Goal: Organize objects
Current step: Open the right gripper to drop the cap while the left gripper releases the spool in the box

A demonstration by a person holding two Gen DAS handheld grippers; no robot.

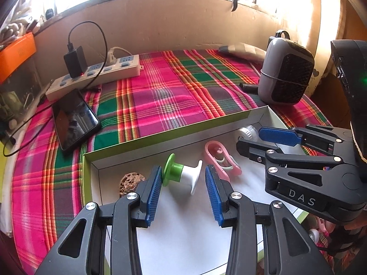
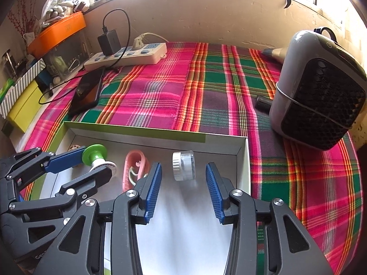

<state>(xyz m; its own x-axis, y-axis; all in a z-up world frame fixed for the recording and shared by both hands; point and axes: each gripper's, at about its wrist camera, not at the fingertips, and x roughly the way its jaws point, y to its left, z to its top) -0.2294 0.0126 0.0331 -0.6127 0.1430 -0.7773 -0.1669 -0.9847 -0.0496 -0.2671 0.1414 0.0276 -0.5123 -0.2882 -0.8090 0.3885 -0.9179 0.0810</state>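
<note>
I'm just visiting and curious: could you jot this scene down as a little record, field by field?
Surface: plaid cloth
Container: open box
In box: green-white spool, pink clip, clear jar, brown nut
Left gripper: open, around the spool; contact unclear
Right gripper: open, jar lies free just ahead
Outside box: phone, power strip, grey fan
</note>
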